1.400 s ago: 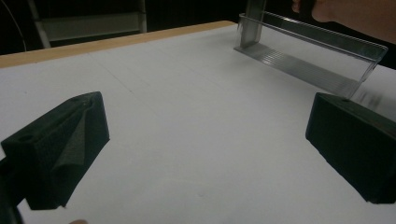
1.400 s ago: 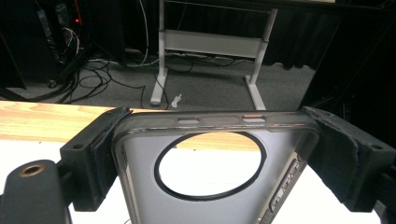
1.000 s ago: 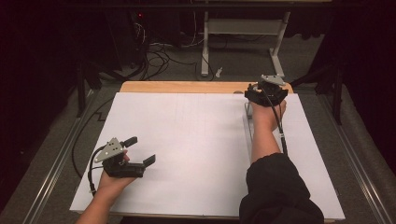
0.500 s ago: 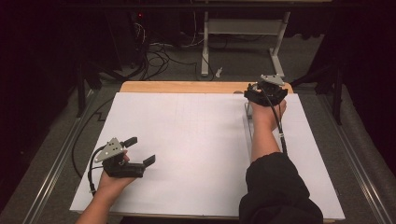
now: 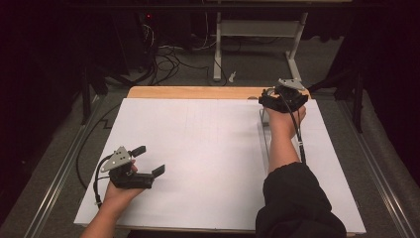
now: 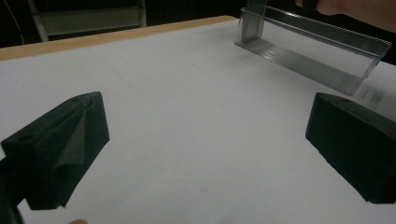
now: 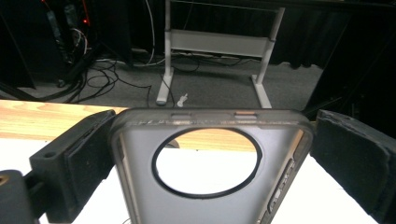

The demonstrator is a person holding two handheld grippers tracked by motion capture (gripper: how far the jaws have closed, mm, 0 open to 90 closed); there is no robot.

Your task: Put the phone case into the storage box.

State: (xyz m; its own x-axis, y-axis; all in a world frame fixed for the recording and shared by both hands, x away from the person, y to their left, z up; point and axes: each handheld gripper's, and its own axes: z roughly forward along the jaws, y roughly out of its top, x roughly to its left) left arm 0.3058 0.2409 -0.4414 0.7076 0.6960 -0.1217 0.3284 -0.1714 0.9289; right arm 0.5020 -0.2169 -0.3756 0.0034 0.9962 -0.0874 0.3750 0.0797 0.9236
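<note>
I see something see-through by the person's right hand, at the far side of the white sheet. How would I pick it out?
Start at the big white sheet that covers the table and go to its far right corner. There the right claw has just been opening its jaws, with the thing between them. It is a phone case; its frosted, see-through body and large round hole set it apart from the black pads at either side.

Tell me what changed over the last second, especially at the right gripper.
The right gripper has just opened its jaws. The translucent grey phone case with a round cutout sits between them; its left edge looks against the left pad, the right pad stands clear. Both hands stayed put; the left gripper is open as before over the white sheet.
</note>
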